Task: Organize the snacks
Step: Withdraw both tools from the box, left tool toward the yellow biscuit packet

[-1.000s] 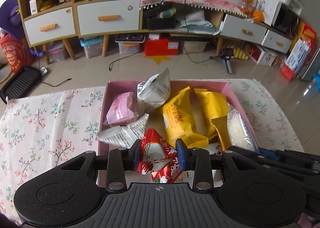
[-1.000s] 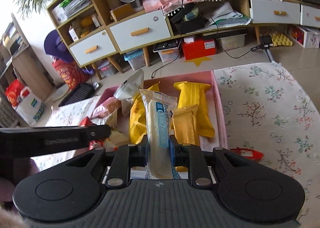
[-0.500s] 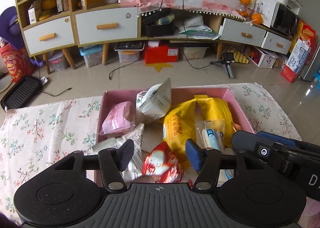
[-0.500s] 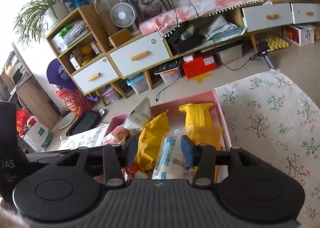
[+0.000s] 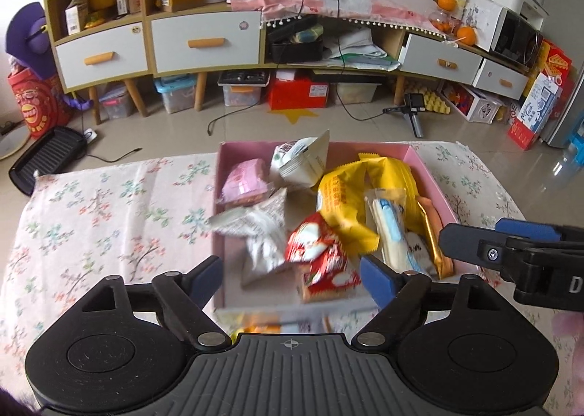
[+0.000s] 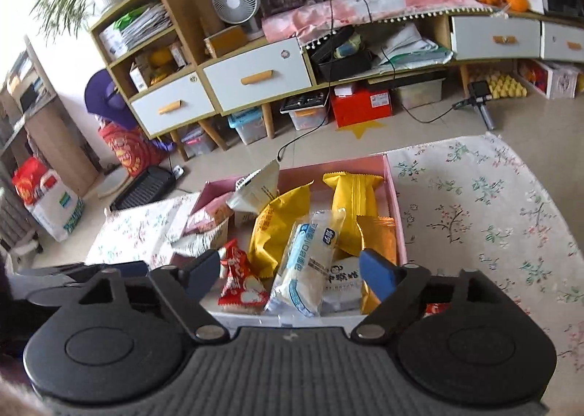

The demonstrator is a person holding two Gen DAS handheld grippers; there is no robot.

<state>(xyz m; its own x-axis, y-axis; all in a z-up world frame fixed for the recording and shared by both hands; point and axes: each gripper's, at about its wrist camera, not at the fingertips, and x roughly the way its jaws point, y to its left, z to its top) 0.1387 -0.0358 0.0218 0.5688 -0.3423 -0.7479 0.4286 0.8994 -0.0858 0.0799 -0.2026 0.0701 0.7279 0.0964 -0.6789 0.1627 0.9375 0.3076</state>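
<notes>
A pink box [image 5: 427, 169] on the flowered tablecloth holds several snack packs. A red and white pack [image 5: 321, 262] lies near its front edge, just beyond my left gripper [image 5: 290, 279], which is open and empty. A clear and blue pack [image 6: 308, 262] lies beside it, just beyond my right gripper [image 6: 288, 275], also open and empty. Yellow packs [image 5: 346, 204], a pink pack [image 5: 244, 184] and white packs [image 5: 299, 160] fill the rest of the box. In the right wrist view the box [image 6: 396, 204] shows the same packs, with the red pack [image 6: 239, 284] at the left.
The flowered tablecloth [image 5: 109, 219] lies on both sides of the box. My right gripper's arm [image 5: 511, 255] reaches in at the right of the left wrist view. Beyond the table are the tiled floor, a low cabinet with drawers [image 5: 204, 40] and storage bins.
Both grippers have opened and let go: the red pack and the clear and blue pack now lie in the box. Both grippers have pulled back and up from the box.
</notes>
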